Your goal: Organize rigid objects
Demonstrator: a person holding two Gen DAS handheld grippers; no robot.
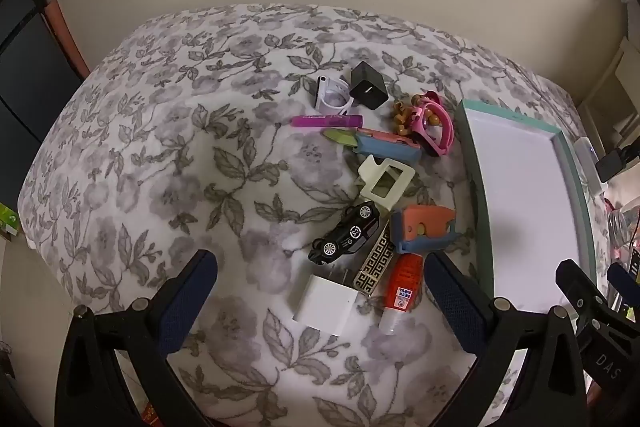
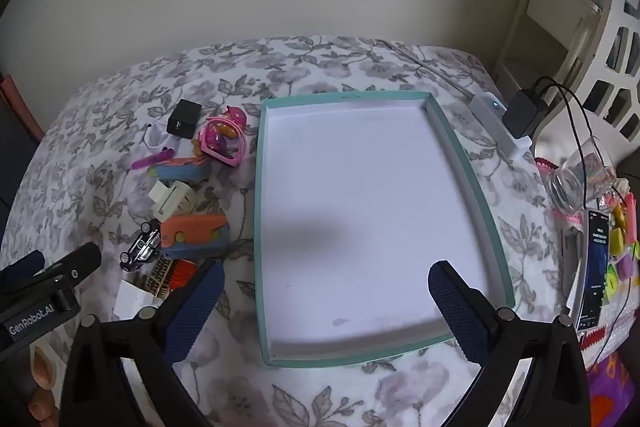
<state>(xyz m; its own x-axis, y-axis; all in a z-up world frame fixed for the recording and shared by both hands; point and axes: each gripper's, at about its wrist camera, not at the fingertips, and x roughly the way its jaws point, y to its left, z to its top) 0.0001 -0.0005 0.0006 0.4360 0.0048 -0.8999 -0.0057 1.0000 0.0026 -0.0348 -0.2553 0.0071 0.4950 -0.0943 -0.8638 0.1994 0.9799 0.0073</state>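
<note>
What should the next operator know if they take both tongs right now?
Left tongs: open, empty, above the near end of the pile.
Right tongs: open, empty, over the tray, which holds nothing.
The items lie in a cluster on the floral cloth left of the tray: white charger, toy car, orange glue bottle, patterned bar, two orange-blue cases, cream holder, purple marker, pink glasses, black adapter, white clip.
Done: nothing moved yet.
Left: everything, probably into the tray.

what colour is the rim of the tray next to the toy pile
Teal-green rim on the tray, white inside; clearest in the right wrist view.
</note>
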